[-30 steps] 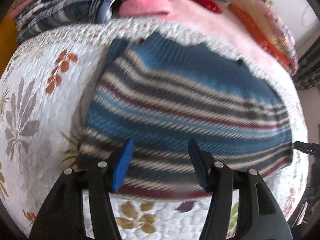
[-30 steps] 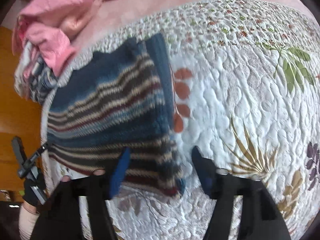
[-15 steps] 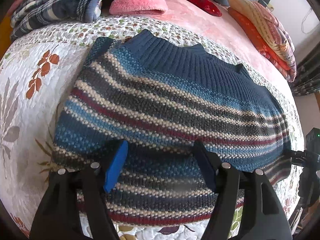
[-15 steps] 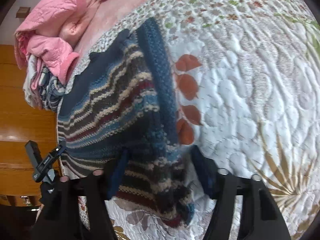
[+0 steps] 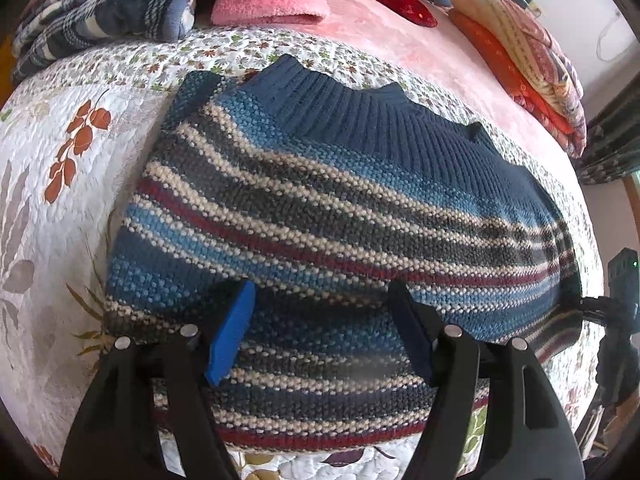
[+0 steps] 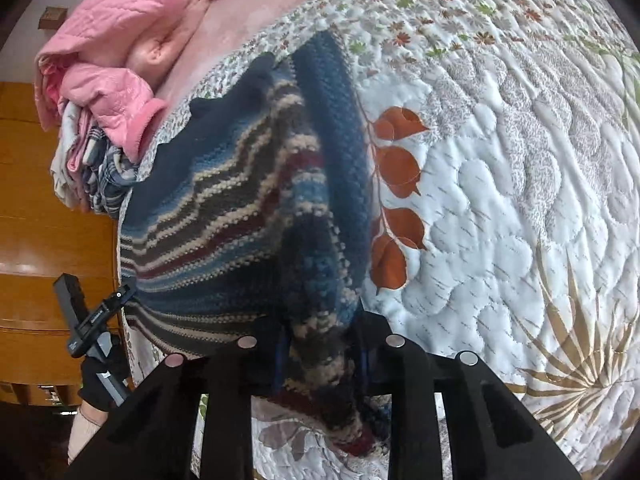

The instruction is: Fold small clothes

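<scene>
Left wrist view: lower hem of the striped sweater (image 5: 320, 208) partly covered by the two fingers (image 5: 234, 330) of the left hand-held gripper (image 5: 320, 332); a blurred patch sits on the knit between them. Whether the pads touch the knit cannot be told. Plaid blanket (image 5: 120, 12) and pink towel (image 5: 268, 6) cut off by the top edge. Folded bedding (image 5: 520, 52) cut off at upper right.

Right wrist view: the sweater's near corner (image 6: 320, 360) bunches between the fingers of the right hand-held gripper (image 6: 320, 354); the pads are mostly hidden by the wool. Sweater's far side hidden by its own fold. A gloved hand (image 6: 100, 380) at lower left is partly cut off by the frame edge. Pink jacket (image 6: 120, 52) cut off at the top.
</scene>
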A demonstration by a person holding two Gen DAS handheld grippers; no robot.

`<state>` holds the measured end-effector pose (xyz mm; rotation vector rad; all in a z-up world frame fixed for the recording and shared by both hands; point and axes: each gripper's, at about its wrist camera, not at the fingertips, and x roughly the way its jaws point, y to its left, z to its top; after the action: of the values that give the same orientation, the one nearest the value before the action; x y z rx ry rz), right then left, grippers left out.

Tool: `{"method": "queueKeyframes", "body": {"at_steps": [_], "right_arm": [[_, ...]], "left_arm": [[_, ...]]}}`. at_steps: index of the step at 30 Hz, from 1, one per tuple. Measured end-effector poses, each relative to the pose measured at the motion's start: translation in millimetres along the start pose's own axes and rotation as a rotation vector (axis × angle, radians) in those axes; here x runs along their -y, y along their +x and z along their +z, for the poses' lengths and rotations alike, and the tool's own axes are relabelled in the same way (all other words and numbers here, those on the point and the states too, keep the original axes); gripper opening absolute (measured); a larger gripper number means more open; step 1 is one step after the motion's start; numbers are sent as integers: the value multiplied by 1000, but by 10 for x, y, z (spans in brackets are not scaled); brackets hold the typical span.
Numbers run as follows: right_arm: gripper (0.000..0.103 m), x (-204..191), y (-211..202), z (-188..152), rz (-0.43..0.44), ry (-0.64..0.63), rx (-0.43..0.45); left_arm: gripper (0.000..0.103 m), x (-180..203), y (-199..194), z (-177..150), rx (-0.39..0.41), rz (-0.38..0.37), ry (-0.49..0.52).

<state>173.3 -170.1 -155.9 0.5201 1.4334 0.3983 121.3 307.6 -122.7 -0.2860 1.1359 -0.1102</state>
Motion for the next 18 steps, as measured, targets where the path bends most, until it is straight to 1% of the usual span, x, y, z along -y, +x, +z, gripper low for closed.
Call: {"method": "queueKeyframes", "body": {"at_steps": [6,10,14,18], "right_arm": [[26,-36,63,25,-21,-2,2],[26,-179,63,77,-41,2,7],[25,-641,-128,119,-30,-79,49],[23,-1233,-227,96,-16,-185,83]], "left_arm": [[68,2,10,5,-1,1,4],[68,-18,-33,40,-11,-15,-26],[68,-37,-145,102,-6,-65,-65],[69,-20,-257,147,7,-90,-57]]}}
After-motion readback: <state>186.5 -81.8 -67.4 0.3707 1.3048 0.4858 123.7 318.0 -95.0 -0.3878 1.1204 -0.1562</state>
